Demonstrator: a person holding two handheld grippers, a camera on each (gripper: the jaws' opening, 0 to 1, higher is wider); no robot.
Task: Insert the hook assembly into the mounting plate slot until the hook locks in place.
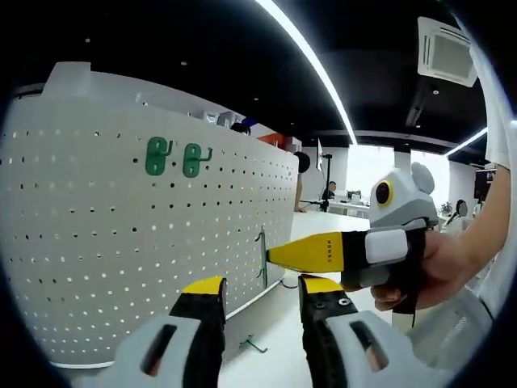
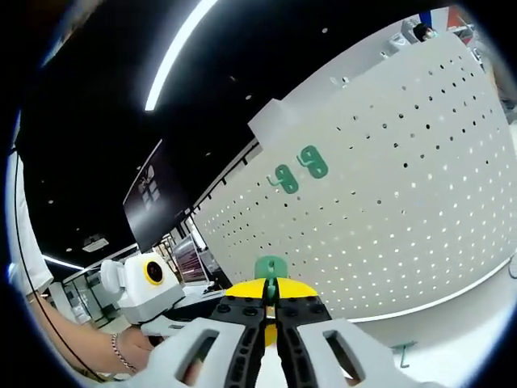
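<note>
A white pegboard stands upright on the table, with two green hooks mounted near its top. My right gripper comes in from the right, shut on a green hook assembly held against the board's lower holes. In the right gripper view the same hook sticks up from the shut jaws of my right gripper, in front of the pegboard. The mounted hooks sit higher up. My left gripper hangs open and holds nothing.
A spare green hook lies on the white table at the board's foot, also seen as a hook at lower right. A person's hand holds the right gripper. People and desks are in the far background.
</note>
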